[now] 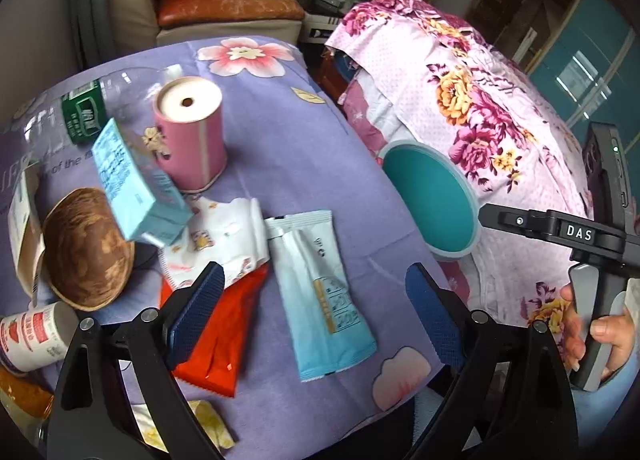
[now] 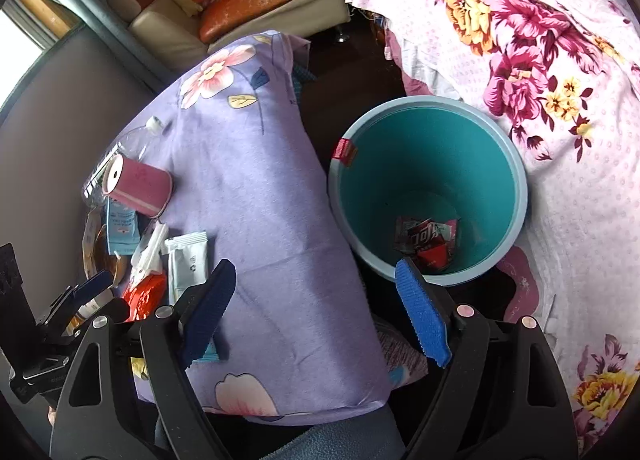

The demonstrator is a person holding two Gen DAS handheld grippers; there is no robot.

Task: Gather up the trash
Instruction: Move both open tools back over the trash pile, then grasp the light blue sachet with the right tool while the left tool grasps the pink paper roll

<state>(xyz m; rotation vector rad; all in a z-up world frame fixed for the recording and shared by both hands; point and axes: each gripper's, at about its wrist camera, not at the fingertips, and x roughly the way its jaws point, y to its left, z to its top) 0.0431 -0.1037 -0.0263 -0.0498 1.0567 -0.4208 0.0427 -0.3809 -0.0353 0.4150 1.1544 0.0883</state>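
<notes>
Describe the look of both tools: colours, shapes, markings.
Both tools match: black linkage frames with silver pivot pins and two fingers with dark blue cross-hatched pads. The left tool shows these up close. The right tool, seen from the left wrist, has a grey-black handle and a white "DAS" marking.

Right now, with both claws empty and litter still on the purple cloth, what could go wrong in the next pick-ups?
1. The blue box leans on the pink roll; pulling either may topple the other.
2. The red wrapper lies partly under the white wrapper, so one grab could drag both.
3. The bin stands below the table edge; a careless release could miss it.
</notes>
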